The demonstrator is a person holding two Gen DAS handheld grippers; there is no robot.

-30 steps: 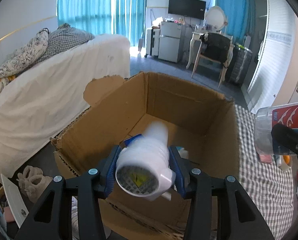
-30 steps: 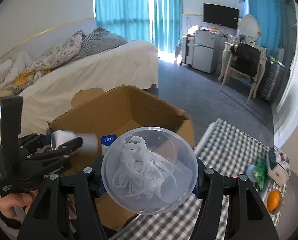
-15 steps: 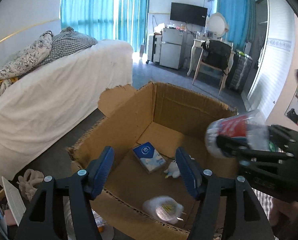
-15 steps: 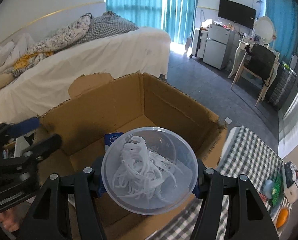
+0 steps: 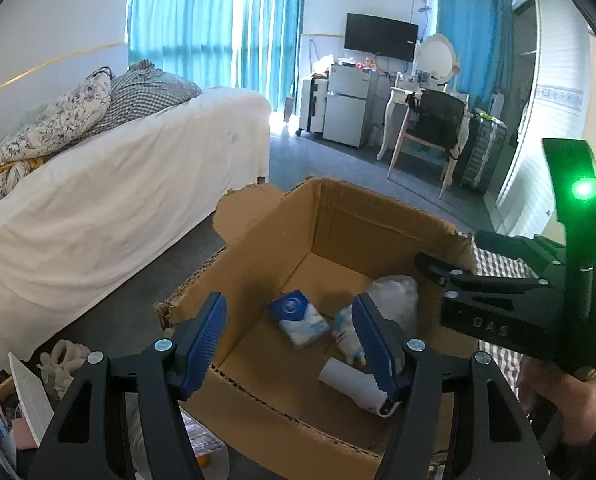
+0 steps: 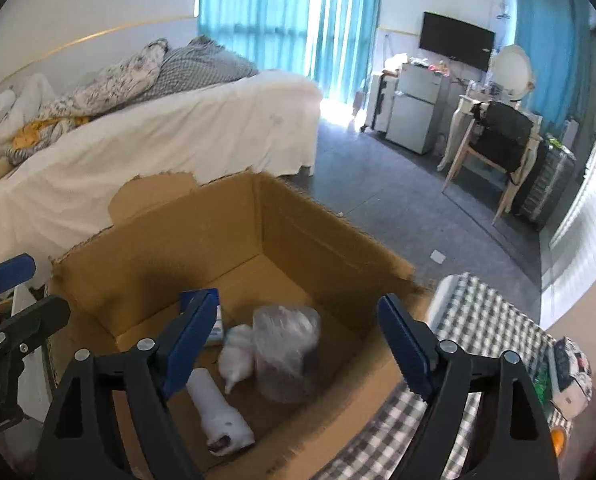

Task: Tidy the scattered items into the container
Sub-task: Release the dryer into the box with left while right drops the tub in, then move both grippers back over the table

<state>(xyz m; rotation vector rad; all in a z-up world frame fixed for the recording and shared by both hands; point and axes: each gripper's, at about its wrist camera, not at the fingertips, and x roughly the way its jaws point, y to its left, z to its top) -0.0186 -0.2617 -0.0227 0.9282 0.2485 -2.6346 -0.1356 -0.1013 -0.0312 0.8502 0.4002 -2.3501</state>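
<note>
Clear plastic tub [image 6: 286, 350], light, slick and easily crushed, lies in the cardboard box [image 6: 318, 236], freed as the right gripper [image 6: 298, 344] jaws just spread, the left gripper [image 5: 291, 338] jaws spread and empty.

The cardboard box [image 6: 306, 236] is plain brown, torn pale at its edges. Inside lie a blue-and-white packet [image 5: 300, 318], a white tube [image 6: 217, 412] and a clear, cloudy plastic tub [image 6: 287, 350]. Both grippers are black with ribbed blue pads [image 5: 205, 334]. A green light [image 5: 582, 190] glows on the right gripper's body. The cloth [image 6: 478, 320] beside the box is grey-and-white check. The bed sheet [image 6: 169, 148] is white, the curtains [image 6: 281, 16] turquoise.
</note>
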